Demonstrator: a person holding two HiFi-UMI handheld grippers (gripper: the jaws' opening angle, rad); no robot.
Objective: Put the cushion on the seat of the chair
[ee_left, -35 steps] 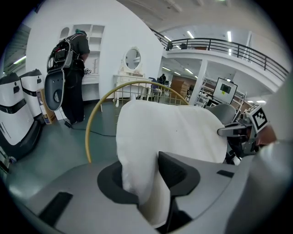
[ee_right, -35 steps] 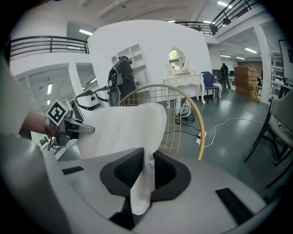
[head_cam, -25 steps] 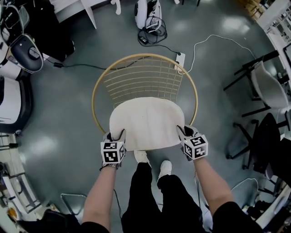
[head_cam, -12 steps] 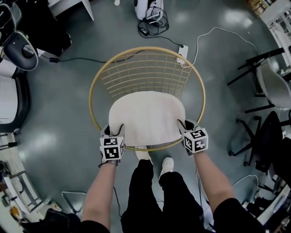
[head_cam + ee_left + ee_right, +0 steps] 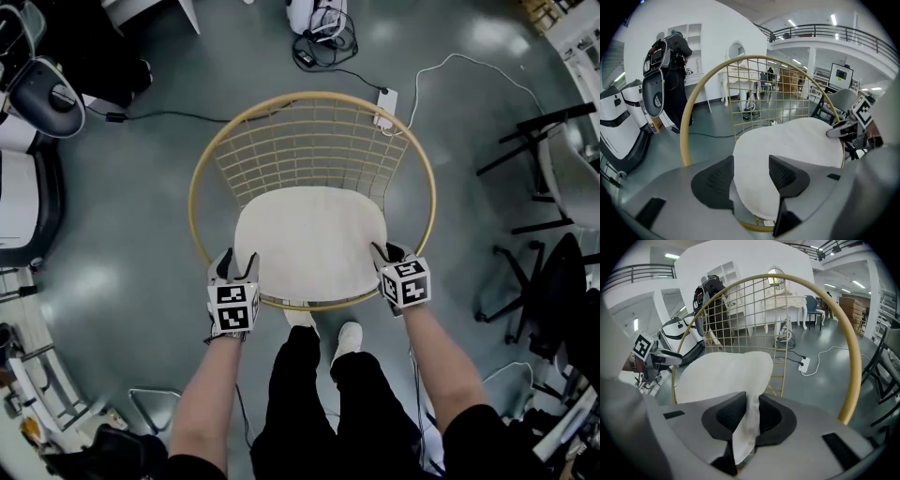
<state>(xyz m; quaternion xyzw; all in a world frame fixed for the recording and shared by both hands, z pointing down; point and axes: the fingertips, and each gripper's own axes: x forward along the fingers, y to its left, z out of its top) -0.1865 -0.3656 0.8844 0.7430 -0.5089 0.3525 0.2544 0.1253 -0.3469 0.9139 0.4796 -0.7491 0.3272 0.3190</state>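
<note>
The cream cushion (image 5: pixel 309 239) lies flat on the seat of the round gold wire chair (image 5: pixel 200 169), in front of its grid back. My left gripper (image 5: pixel 235 259) is at the cushion's near left corner. In the left gripper view the gripper (image 5: pixel 751 161) stands open, and the cushion (image 5: pixel 787 140) has its edge in the gap, clear of both pads. My right gripper (image 5: pixel 385 251) is at the near right corner. In the right gripper view the gripper (image 5: pixel 747 408) still pinches a fold of the cushion (image 5: pixel 722 371), and its jaws are starting to open.
A white power strip (image 5: pixel 385 97) with its cable lies on the grey floor behind the chair. Black chairs (image 5: pixel 544 169) stand at the right, and a white and black machine (image 5: pixel 19 197) at the left. The person's shoes (image 5: pixel 319 328) are under the seat's front edge.
Both grippers have come down with the cushion, which has settled onto the seat. The left jaws have opened and let go of the cushion's edge.
</note>
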